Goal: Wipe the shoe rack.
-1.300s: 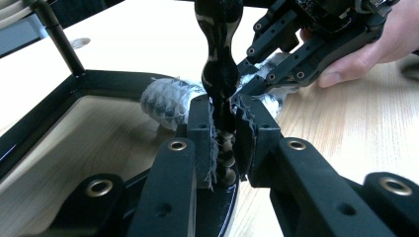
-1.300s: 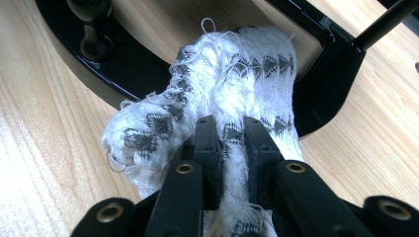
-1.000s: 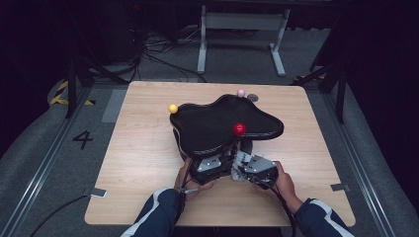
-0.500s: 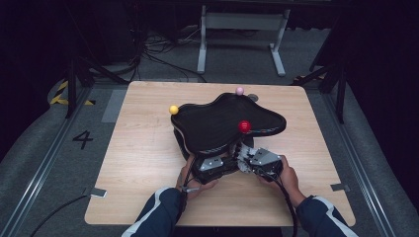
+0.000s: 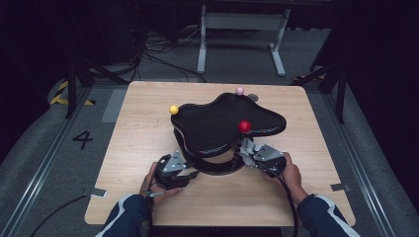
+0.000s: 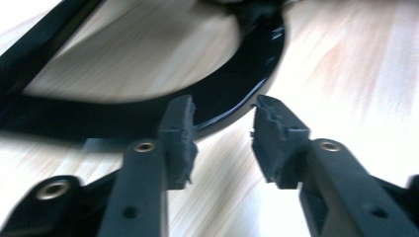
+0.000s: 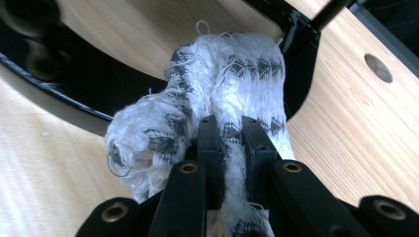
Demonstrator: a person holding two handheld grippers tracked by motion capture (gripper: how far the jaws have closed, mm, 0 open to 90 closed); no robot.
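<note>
White frayed cloth (image 7: 232,98) with grey zigzags is clamped in the right tongs (image 7: 231,148) at centre frame; its lower end is cut off. Left tongs (image 6: 222,136), blurred, have just been opening, nothing between them.

The left gripper view is smeared by motion: the wood grain of the table (image 6: 346,59) runs into streaks, and the black base ring (image 6: 232,94) of the stand blurs at its left end and is cut off by the top edge. In the right gripper view the white and grey cloth (image 7: 232,84) hides part of the ring behind it, and its near end disappears between the jaws and off the bottom edge.
</note>
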